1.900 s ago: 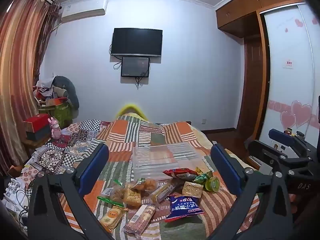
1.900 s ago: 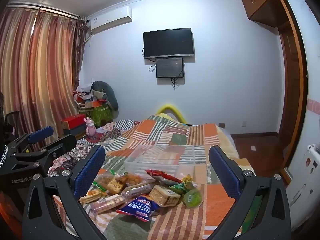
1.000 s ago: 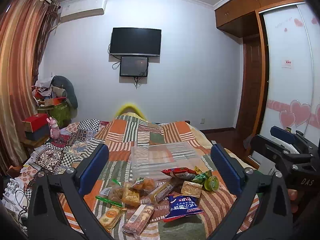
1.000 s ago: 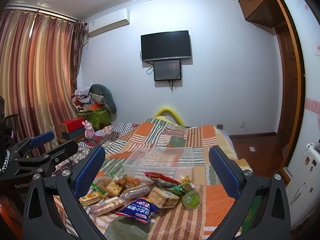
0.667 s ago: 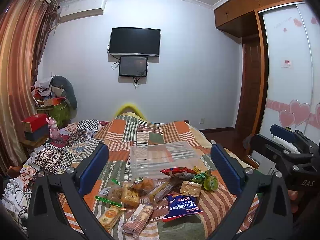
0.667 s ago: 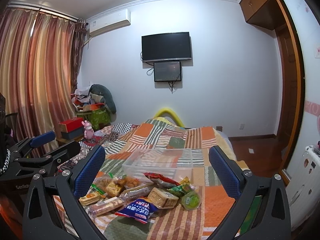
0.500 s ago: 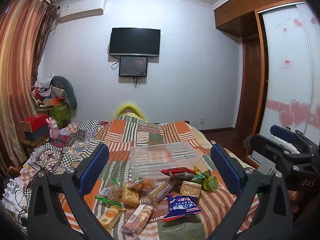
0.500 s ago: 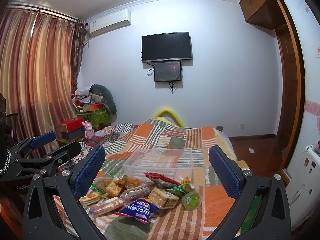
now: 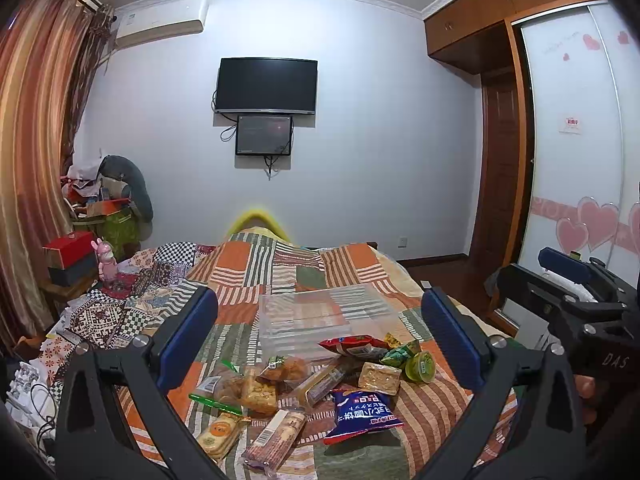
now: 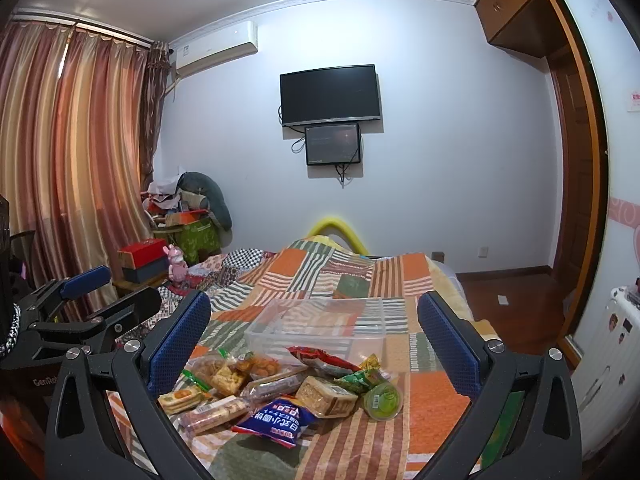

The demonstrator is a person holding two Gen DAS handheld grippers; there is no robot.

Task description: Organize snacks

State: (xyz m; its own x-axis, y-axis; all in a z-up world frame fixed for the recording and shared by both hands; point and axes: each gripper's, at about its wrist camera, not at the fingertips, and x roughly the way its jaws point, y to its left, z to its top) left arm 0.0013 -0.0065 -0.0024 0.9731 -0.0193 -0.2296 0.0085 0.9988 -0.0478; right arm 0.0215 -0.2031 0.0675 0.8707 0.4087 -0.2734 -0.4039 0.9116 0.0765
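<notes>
Both grippers, left (image 9: 318, 334) and right (image 10: 314, 334), wide apart, empty; snack pile (image 9: 304, 384) before clear bin (image 9: 320, 314).

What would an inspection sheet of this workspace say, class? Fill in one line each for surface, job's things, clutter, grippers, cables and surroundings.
Surface: bed with a patchwork quilt.
Job's things: clear plastic bin, empty as far as can be seen; snack pile in front of it, including a blue packet, red bag and green jelly cup.
Clutter: boxes and a pink toy beside the bed.
Grippers: left gripper open, holding nothing; right gripper open, holding nothing.
Cables: wires hang below the small screen.
Surroundings: TV, air conditioner, curtains, wardrobe.
</notes>
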